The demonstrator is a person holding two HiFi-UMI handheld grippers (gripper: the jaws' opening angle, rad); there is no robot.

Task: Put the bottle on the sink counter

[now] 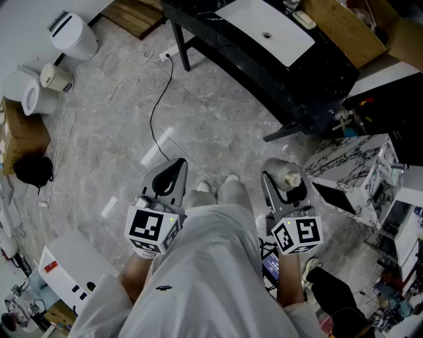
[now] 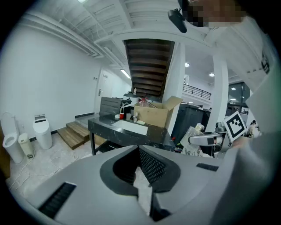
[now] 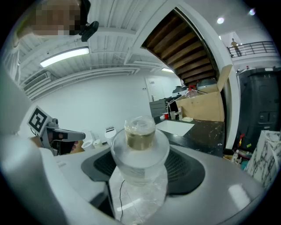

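Observation:
A clear plastic bottle (image 3: pixel 140 162) with a pale cap stands between the pads of my right gripper (image 3: pixel 141 178), which is shut on it with the jaws spread wide. From the head view the bottle (image 1: pixel 288 176) sits in the right gripper (image 1: pixel 284 185) above the floor, by the person's right leg. My left gripper (image 1: pixel 170 177) hangs by the left leg, shut with nothing in it; its pads (image 2: pixel 151 169) meet. The black sink counter (image 1: pixel 310 72) with a white basin (image 1: pixel 264 30) stands ahead, at some distance from both grippers. It also shows in the left gripper view as the counter (image 2: pixel 127 132).
A cardboard box (image 1: pixel 347 26) sits on the counter's right end. A marble-patterned block (image 1: pixel 350 175) stands at the right. Toilets (image 1: pixel 73 33) line the far left, wooden steps (image 1: pixel 135 13) lie at the back, and a black cable (image 1: pixel 155 105) runs over the grey floor.

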